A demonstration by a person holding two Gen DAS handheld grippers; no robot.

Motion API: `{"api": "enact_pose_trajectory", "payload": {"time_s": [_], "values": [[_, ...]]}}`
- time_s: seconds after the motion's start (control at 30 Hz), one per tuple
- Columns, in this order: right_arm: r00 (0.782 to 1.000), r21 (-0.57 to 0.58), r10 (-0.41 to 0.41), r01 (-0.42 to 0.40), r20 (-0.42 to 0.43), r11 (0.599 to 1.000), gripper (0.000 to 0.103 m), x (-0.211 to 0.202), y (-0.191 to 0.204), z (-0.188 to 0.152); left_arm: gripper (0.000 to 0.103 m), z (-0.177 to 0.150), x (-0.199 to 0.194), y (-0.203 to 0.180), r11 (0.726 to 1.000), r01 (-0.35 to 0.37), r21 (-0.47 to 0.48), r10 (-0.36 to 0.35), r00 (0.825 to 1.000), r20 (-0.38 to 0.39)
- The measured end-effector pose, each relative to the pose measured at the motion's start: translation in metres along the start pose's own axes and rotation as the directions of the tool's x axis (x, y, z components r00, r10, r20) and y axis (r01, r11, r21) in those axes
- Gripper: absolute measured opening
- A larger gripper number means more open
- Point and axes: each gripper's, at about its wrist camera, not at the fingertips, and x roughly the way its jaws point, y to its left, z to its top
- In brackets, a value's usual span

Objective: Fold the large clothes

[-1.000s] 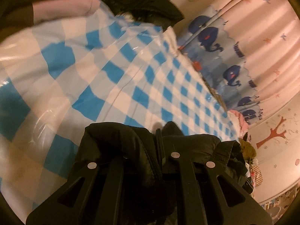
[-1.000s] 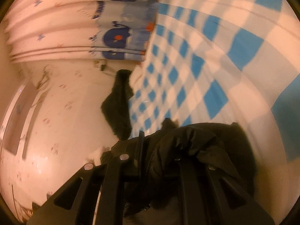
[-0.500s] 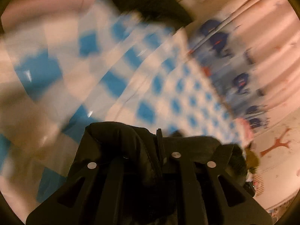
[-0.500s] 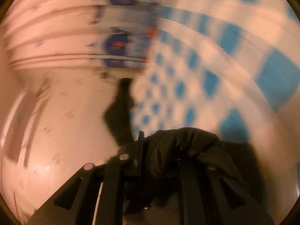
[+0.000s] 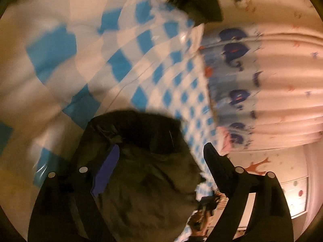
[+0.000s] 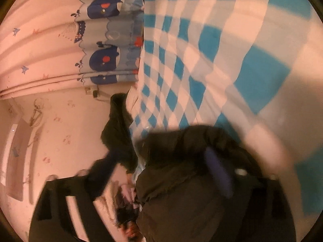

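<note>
A dark padded jacket (image 5: 141,171) lies bunched on a table covered with a blue-and-white checked cloth (image 5: 125,60), filling the foreground of both wrist views. The left gripper (image 5: 161,161) has its fingers spread wide and opening, the jacket's fabric between them but not pinched: it lies against the blue-padded left finger (image 5: 107,171), while the black right finger stands clear of it. The right gripper (image 6: 159,173) is likewise wide and opening, the same jacket heaped between the fingers against the blue-padded one (image 6: 218,173); the other finger is blurred. A second dark garment (image 6: 119,125) hangs over the far edge of the table. Behind, a pale curtain (image 6: 50,40) printed with navy whales (image 6: 105,58) hangs beside a wall with small decals (image 5: 258,165). No brand, label or legible writing shows anywhere; both pictures are motion-blurred.
</note>
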Motion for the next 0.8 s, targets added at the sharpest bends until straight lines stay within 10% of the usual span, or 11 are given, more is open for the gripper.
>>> {"api": "enact_pose_trajectory", "payload": {"time_s": [0.13, 0.2, 0.37, 0.47, 0.53, 0.7, 0.8], "values": [[0.99, -0.366, -0.139, 0.122, -0.02, 0.923, 0.088, 0.005, 0.072, -0.042, 0.083, -0.032, -0.038, -0.054, 0.972, -0.055, 0.23, 0.027, 0.992, 0.122], [0.962, -0.595, -0.269, 0.191, -0.043, 0.781, 0.088, 0.033, 0.114, -0.082, 0.083, -0.066, -0.021, -0.089, 0.911, -0.042, 0.41, 0.029, 0.999, 0.037], [0.8, -0.854, -0.6, 0.311, -0.002, 0.417, 0.088, 0.143, 0.138, -0.15, 0.083, -0.166, 0.087, -0.145, 0.642, -0.055, 0.765, 0.226, 0.967, -0.12], [0.729, -0.877, -0.682, 0.363, 0.057, 0.315, 0.088, 0.192, 0.124, -0.152, 0.083, -0.185, 0.161, -0.144, 0.522, -0.169, 0.836, 0.398, 0.915, -0.064], [0.717, -0.85, -0.694, 0.404, 0.067, 0.337, 0.088, 0.217, 0.114, -0.135, 0.083, -0.17, 0.197, -0.132, 0.502, -0.27, 0.822, 0.477, 0.879, -0.003], [0.75, -0.742, -0.661, 0.456, 0.023, 0.491, 0.096, 0.243, 0.078, -0.091, 0.083, -0.123, 0.215, -0.106, 0.595, -0.328, 0.733, 0.453, 0.891, 0.031], [0.75, -0.721, -0.661, 0.459, 0.001, 0.52, 0.096, 0.249, 0.067, -0.088, 0.083, -0.124, 0.228, -0.097, 0.58, -0.342, 0.739, 0.465, 0.884, 0.045]]}}
